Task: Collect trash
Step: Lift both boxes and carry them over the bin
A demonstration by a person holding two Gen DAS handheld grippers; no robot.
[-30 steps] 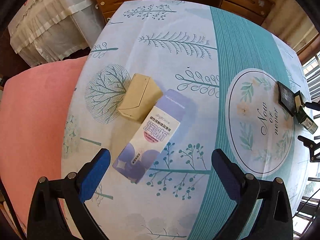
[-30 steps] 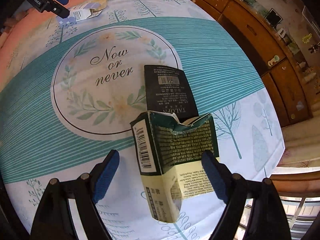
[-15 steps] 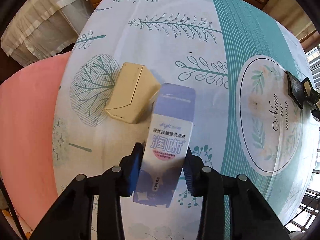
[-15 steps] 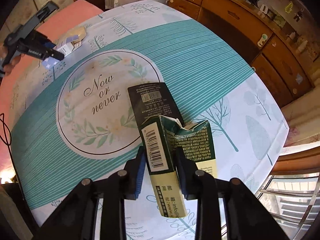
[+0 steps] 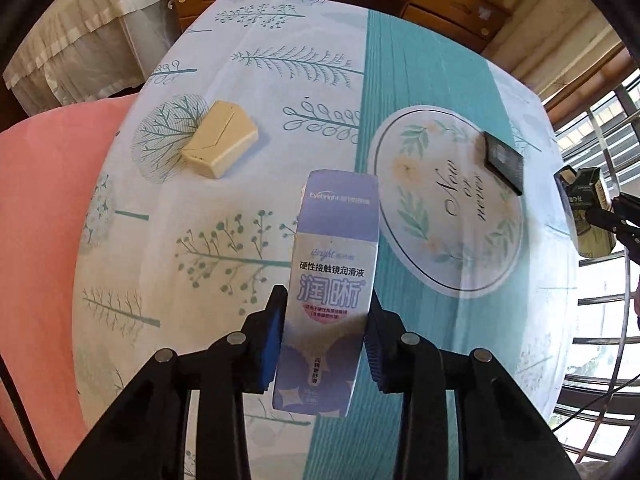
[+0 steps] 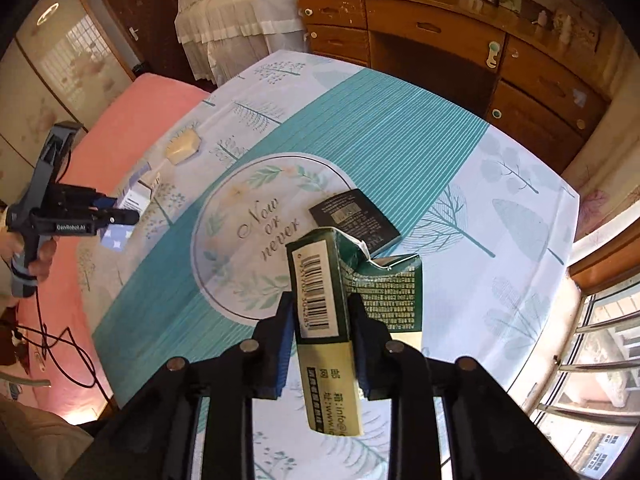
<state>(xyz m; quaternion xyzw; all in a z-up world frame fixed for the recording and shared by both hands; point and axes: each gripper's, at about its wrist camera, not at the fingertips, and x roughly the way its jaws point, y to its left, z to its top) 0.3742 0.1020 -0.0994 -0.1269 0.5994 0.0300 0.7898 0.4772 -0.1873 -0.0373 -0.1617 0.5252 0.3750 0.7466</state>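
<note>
Left tongs (image 5: 325, 344): pinching the purple-and-white box (image 5: 334, 276) by its lower half, blue pads pressed on both long sides. A second ago these tongs stood spread wide with the box lying flat on the surface (image 5: 248, 80) between them; now the box is carried clear of the cloth, its top end over the edge of the teal stripe. The beige box (image 5: 219, 145), which touched the purple one before, lies alone on the tree print, well apart from it.

Right tongs (image 6: 321, 332): jaws closing, with the torn green carton (image 6: 340, 316) gripped between the pads on its narrow barcode side. A second ago they were spread on either side of the carton as it rested against the black box (image 6: 354, 220). The carton now hangs above the cloth with its torn flap out to the right; the black box lies flat beside the round "Now or never" print.

From the right wrist view, a hand (image 6: 36, 256) holds my left tongs over the pink bedcover (image 6: 120, 136) side of the surface.
</note>
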